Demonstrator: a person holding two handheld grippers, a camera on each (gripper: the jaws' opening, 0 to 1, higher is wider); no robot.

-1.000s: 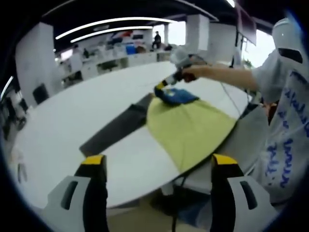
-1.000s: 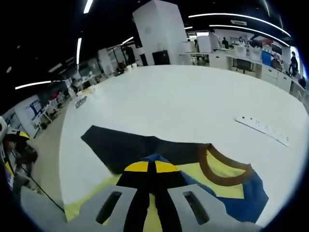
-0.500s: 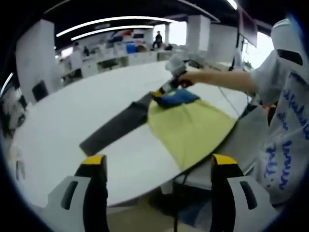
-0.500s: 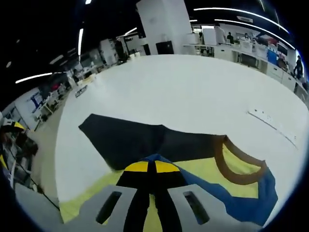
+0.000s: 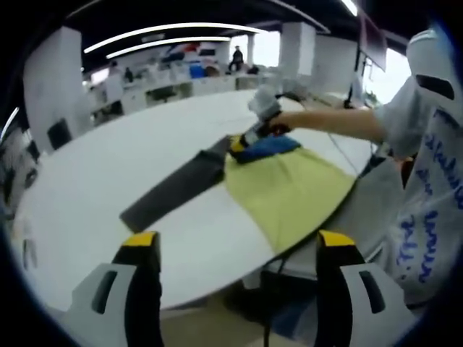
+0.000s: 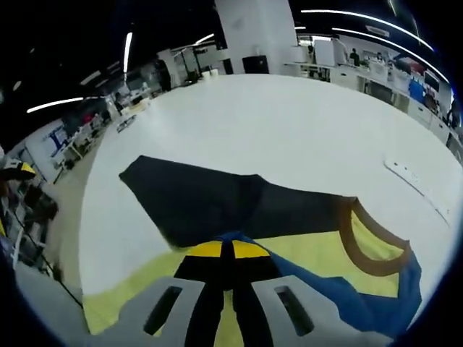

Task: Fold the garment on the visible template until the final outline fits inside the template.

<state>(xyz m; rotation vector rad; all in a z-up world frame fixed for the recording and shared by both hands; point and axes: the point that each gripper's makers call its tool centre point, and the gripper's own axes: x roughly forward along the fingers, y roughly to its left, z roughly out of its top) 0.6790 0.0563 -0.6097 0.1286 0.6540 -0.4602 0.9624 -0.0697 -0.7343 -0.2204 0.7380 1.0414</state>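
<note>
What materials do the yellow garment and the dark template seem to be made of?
The garment looks like soft matte knit fabric: it creases and folds where the right hand-held gripper pinches it. The dark template looks like a thin, flat matte sheet, perhaps felt or rubber; I cannot tell which.

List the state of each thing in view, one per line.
Garment: partly folded, blue sleeve turned over the yellow body, lying partly on the template.
Template: flat on the table, partly covered.
Right gripper: shut on the garment.
Left gripper: open, holding nothing, off the table.
</note>
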